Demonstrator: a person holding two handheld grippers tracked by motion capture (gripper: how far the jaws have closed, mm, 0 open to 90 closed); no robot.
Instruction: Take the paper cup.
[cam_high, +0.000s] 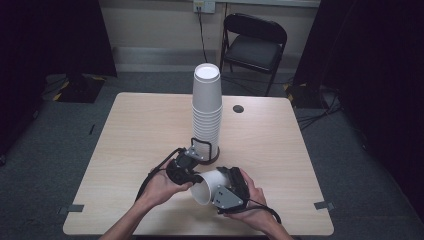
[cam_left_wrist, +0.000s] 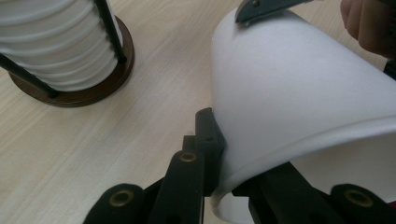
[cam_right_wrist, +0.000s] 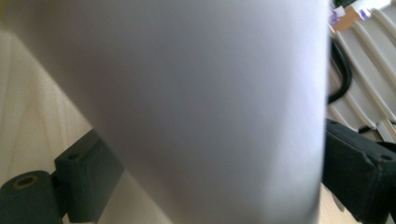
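So the jaws first: in the left gripper view the left gripper (cam_left_wrist: 219, 172) has its two black jaws pinched on the rolled rim of a white paper cup (cam_left_wrist: 299, 88), one jaw outside the wall and one tucked inside the mouth at the bottom centre of the frame; in the right gripper view the right gripper (cam_right_wrist: 205, 177) has a jaw on either side of the same cup (cam_right_wrist: 201, 102), lower left and lower right, clamped across its body; so both are grasping the one cup, which lies on its side in the air just above the table (cam_high: 130, 135), mouth toward the lower left of the high view, near the bottom centre there (cam_high: 207, 186). Moving outward, the left gripper (cam_high: 192, 176) and right gripper (cam_high: 225, 189) sit close together at the near edge, and just behind them, middle of the frame, is the tall cup stack (cam_high: 207, 107) standing upside down in a round dark holder (cam_high: 214, 156) with black wire posts. My read is this looks like a hand-over or a re-grip on a single cup, either just pulled off the stack or about to go back on; can't tell which. Next move probably needs one gripper to let go cleanly while the other keeps a soft squeeze, since that thin wall would dent easily; then tip the cup to the right way up for wherever it's headed.
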